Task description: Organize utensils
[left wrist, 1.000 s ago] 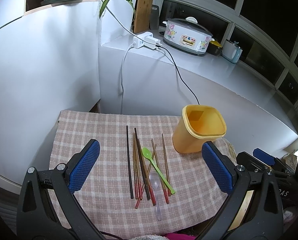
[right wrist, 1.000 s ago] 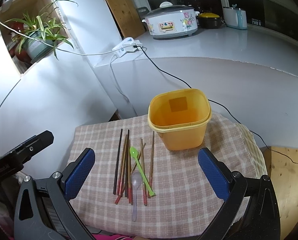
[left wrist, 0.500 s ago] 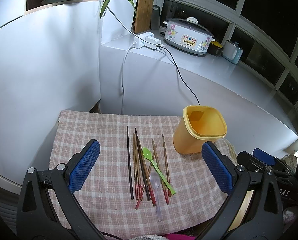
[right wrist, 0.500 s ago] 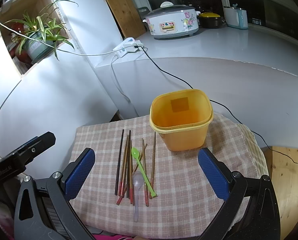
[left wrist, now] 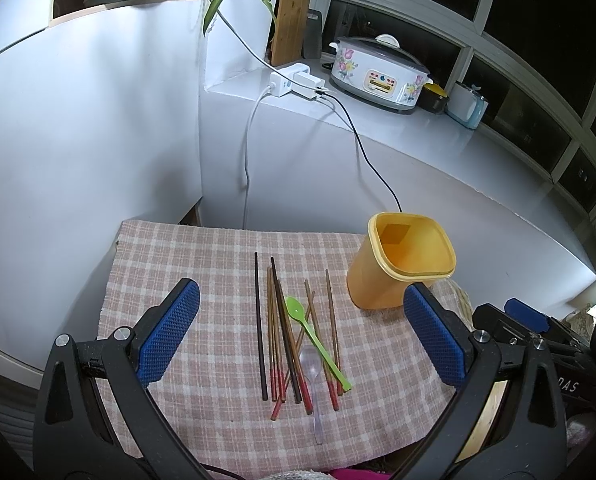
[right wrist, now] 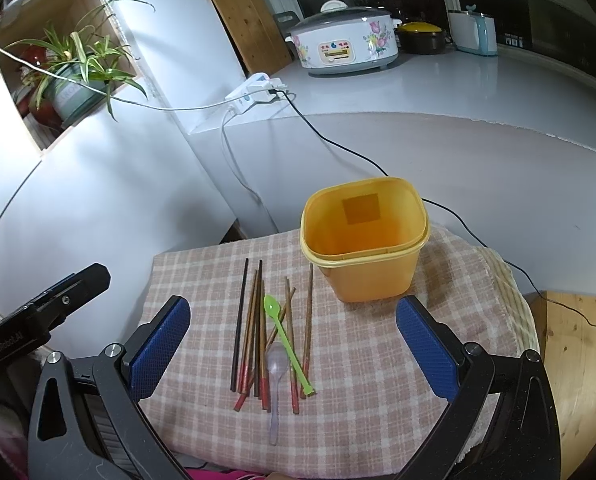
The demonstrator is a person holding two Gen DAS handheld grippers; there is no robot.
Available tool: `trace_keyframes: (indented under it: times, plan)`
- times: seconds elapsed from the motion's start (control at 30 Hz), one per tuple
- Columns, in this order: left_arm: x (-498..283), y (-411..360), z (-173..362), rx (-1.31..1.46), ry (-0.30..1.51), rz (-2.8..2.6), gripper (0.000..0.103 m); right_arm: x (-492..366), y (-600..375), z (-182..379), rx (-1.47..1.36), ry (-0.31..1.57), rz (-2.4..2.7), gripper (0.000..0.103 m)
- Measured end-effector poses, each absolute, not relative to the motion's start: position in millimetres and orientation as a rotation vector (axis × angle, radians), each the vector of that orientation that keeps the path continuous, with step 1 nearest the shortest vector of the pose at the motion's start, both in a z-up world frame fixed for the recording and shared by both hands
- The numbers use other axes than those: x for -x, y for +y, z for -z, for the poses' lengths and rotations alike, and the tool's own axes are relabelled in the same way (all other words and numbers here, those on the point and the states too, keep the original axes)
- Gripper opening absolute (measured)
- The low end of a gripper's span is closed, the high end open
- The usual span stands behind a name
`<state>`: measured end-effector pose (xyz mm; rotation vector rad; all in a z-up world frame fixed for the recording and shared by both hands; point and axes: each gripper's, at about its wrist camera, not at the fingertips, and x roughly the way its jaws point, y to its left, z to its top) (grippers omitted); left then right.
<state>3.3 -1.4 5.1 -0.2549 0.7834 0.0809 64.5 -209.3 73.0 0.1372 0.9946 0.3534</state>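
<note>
Several chopsticks (left wrist: 276, 332) (right wrist: 254, 328), a green plastic spoon (left wrist: 316, 344) (right wrist: 286, 340) and a clear plastic spoon (left wrist: 312, 372) (right wrist: 276, 372) lie in a loose pile on a checked cloth (left wrist: 202, 256) (right wrist: 362, 380). An empty yellow container (left wrist: 402, 264) (right wrist: 366, 240) stands upright to the right of the pile. My left gripper (left wrist: 298, 332) hovers open above the near side of the pile, holding nothing. My right gripper (right wrist: 294, 340) is also open and empty, over the same pile. Each gripper's body shows at the edge of the other's view.
Behind the cloth rises a white counter wall (left wrist: 298, 184) with cables (left wrist: 362, 148) hanging down. On the counter stand a flowered cooker (right wrist: 346, 44), a power strip (right wrist: 254, 90) and a kettle (right wrist: 474, 32). A potted plant (right wrist: 74, 84) sits in a wall niche. Wooden floor (right wrist: 574, 352) lies to the right.
Both views have shifted only slightly; the pile and container sit a touch lower in the right wrist view. The utensils have not moved and both grippers stay open.
</note>
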Motion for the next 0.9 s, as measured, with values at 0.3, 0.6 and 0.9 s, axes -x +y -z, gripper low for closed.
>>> trace_keyframes:
  times: [0.3,0.6,0.9]
  plan:
    - [-4,-1,-4,0.257,0.788,-0.077,0.103,-68,-208,-68,-0.143,1.009,-0.358,0.1]
    - [-2,3,2,0.257,0.803,-0.076,0.103,-69,-205,-66,-0.151,1.018,-0.354,0.099]
    - [5,21,17,0.272,0.815,-0.083,0.102,-72,-199,-53,-0.129,1.034,-0.364,0.098]
